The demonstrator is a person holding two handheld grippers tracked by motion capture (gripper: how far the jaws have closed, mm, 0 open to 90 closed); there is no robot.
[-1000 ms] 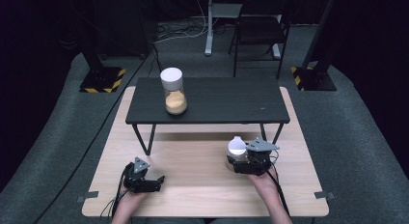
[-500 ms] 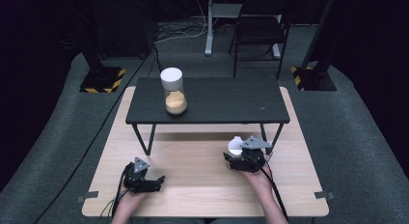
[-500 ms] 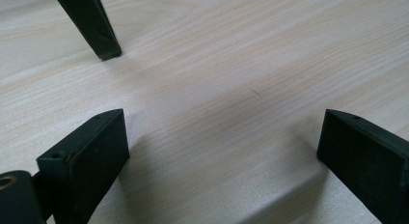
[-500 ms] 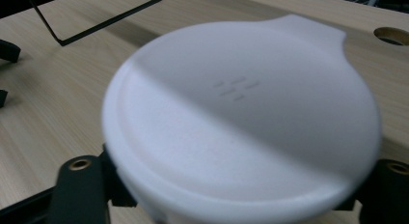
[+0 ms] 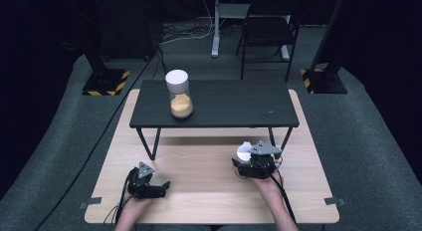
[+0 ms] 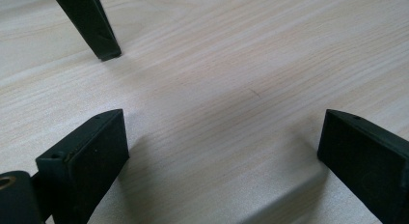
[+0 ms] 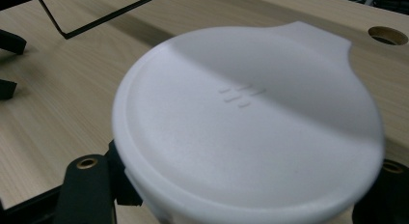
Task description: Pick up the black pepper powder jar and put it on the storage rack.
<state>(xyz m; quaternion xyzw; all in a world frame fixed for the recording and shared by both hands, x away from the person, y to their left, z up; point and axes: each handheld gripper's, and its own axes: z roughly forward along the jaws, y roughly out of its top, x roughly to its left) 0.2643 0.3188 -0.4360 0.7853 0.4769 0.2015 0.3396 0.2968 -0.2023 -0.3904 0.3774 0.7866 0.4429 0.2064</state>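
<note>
Bench: black shelf at the back, carrying a jar with a white cap. Right hand-held gripper jaws just closed on the white lid, front right of the bench by the shelf leg. Grip looks set, lid ready to lift. Left hand-held gripper rests wide open, empty.

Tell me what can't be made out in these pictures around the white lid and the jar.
- Right gripper pads: in the right gripper view the white lid covers them.
- Lid's underside: turned away from that camera.
- Lid's raised marking: too small and blurred to read.
- Jar contents: in the high view an orange-tan fill, too small to identify.
- Left gripper: its body is cut off by the bottom edge.
</note>
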